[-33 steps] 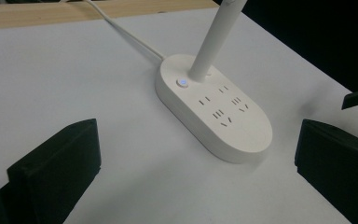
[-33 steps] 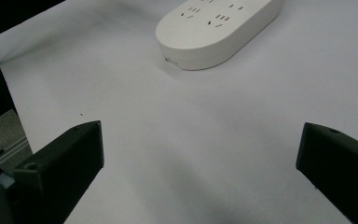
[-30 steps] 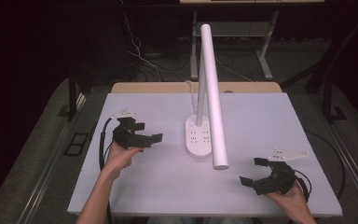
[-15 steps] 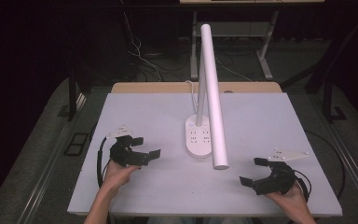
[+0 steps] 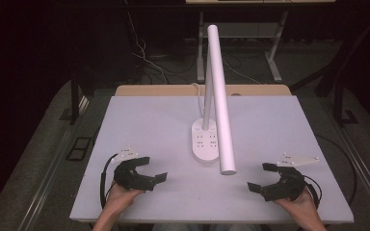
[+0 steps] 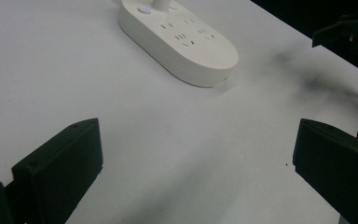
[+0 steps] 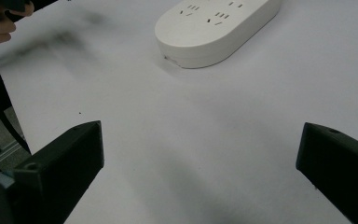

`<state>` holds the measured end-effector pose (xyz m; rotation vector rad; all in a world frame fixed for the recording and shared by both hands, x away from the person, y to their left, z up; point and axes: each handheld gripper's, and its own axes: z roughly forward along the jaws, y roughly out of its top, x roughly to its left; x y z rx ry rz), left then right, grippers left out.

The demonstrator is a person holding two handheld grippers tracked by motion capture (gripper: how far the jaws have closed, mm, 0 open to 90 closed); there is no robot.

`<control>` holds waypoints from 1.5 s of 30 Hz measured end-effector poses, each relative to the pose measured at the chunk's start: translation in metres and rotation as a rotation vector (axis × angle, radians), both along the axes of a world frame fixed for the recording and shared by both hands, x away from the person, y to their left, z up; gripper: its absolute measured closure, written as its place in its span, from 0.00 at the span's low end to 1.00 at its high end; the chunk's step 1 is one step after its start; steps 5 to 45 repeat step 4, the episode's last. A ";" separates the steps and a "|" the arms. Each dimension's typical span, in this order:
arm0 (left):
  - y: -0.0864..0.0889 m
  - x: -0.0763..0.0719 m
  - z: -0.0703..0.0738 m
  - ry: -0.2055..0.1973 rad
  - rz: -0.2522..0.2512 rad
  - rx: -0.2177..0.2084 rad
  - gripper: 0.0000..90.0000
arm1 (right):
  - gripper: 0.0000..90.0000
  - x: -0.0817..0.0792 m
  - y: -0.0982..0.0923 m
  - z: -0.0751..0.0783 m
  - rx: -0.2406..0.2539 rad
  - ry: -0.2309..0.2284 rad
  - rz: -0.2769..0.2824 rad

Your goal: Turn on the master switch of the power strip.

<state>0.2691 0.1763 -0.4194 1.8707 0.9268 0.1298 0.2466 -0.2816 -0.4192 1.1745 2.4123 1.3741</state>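
Observation:
A white desk lamp stands mid-table: its oval base carries sockets, and its long white bar head slants toward the front. The same base lies ahead in the left gripper view and as the base in the right gripper view. My left gripper rests open near the front left, jaws wide apart with nothing between them. My right gripper sits open near the front right, also holding nothing. Each points inward at the lamp base.
The white tabletop ends close behind both hands at the front edge. A wooden strip runs along the back edge. Cables and desk legs lie on the dark floor beyond. The lamp's bar head overhangs the table's middle.
My left gripper has drawn back toward the front edge and a little to the right, still open. The right gripper has stayed put.

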 end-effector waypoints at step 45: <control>-0.001 -0.004 -0.004 0.003 -0.012 0.008 0.01 | 0.00 0.000 0.000 0.000 0.000 0.000 0.001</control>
